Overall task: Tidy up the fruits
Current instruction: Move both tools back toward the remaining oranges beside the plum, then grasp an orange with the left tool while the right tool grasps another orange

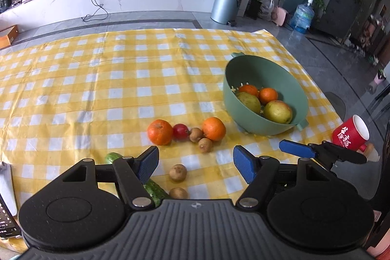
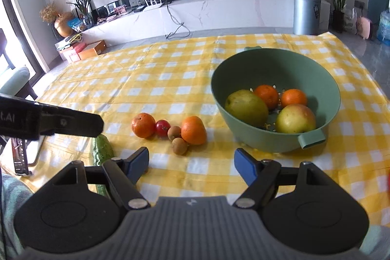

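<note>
Mid-way in gathering, with both the left gripper [image 1: 195,166] and right gripper [image 2: 191,166] spread wide and empty above the yellow checked cloth [image 1: 97,79], four fruits already in the green bowl [image 2: 243,123], next probably closing on the nearest orange [image 2: 193,130] beside it, living room behind.

Both wrist cameras look forward, low over the yellow-and-white checked counter [image 1: 97,89], facing the white media wall. Both share the round green plastic colander [image 1: 265,123] [image 2: 275,140], nearer in the right view.
</note>
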{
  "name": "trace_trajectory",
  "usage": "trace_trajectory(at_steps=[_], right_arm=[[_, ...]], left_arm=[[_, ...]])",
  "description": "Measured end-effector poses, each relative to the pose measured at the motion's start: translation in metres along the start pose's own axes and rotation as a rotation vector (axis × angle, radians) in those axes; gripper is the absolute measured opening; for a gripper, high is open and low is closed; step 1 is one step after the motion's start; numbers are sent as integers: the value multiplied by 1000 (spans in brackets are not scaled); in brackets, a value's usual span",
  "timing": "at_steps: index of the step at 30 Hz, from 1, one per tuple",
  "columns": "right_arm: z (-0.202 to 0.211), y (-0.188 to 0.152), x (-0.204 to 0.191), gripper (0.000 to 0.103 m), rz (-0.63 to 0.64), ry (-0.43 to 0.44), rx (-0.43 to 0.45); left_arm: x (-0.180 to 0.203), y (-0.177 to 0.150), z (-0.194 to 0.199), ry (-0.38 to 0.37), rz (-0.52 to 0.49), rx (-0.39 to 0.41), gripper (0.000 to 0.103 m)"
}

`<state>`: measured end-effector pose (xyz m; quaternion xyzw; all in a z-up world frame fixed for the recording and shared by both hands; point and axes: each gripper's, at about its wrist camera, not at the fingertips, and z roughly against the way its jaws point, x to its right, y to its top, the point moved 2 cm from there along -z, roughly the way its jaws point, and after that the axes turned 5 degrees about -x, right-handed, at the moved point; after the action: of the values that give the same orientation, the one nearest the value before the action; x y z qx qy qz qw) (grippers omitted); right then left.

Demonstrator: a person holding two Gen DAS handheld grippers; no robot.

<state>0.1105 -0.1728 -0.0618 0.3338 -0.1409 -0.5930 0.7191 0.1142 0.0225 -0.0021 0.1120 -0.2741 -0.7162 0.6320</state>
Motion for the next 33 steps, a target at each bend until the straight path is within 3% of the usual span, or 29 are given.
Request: trace_trajectory(at_steps=[5, 11, 14, 23, 33], right_arm=[[-12, -10, -9, 73, 11, -1, 17], [-27, -15, -13, 61, 48, -1, 10], [-34, -13, -14, 53, 46, 5, 10], [-54, 2, -6, 42, -29, -4, 36], [-81, 14, 10, 42, -165, 6, 27]], left_arm=[[-23, -9, -8, -32, 69, 19, 82], [-42, -17, -31, -31, 135, -2, 77], [-42, -19, -42, -33, 120, 12, 76], [-43, -10, -77, 1, 85, 58, 72], [-51, -5, -106, 14, 73, 72, 62]])
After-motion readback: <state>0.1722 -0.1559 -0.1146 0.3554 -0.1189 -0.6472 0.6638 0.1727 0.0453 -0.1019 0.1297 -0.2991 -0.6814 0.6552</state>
